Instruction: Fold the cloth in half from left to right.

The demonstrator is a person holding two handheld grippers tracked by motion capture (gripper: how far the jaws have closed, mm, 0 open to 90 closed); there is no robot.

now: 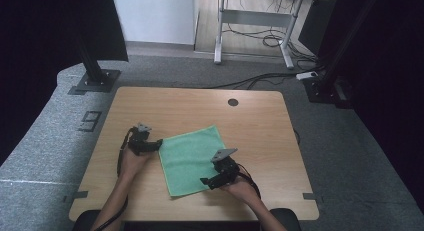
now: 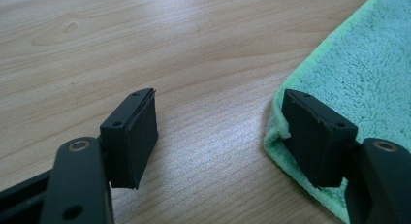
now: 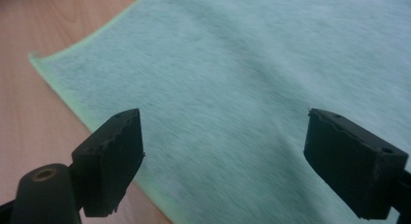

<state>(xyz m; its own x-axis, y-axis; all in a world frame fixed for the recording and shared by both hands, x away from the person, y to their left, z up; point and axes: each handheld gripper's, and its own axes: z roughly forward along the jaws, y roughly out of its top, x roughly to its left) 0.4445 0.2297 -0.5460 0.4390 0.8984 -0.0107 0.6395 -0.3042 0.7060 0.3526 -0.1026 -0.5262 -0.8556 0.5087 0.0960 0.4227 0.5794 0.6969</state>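
A green cloth (image 1: pixel 192 158) lies flat and spread out on the wooden table (image 1: pixel 200 103), near its front middle. My left gripper (image 1: pixel 156 144) is at the cloth's left corner, open; in the left gripper view one jaw touches the cloth (image 2: pixel 354 73) at that corner and the other stands over bare wood, with the gripper (image 2: pixel 220 136) wide apart. My right gripper (image 1: pixel 206 181) hovers at the cloth's front right edge, open. In the right gripper view the cloth (image 3: pixel 252 83) spreads under the open gripper (image 3: pixel 225 161), its near edge running by one jaw.
A round cable hole (image 1: pixel 233 102) sits at the table's far edge. Black frame posts stand on base plates at the far left (image 1: pixel 95 78) and far right (image 1: pixel 325 86). A desk frame (image 1: pixel 255 26) with cables is on the floor beyond.
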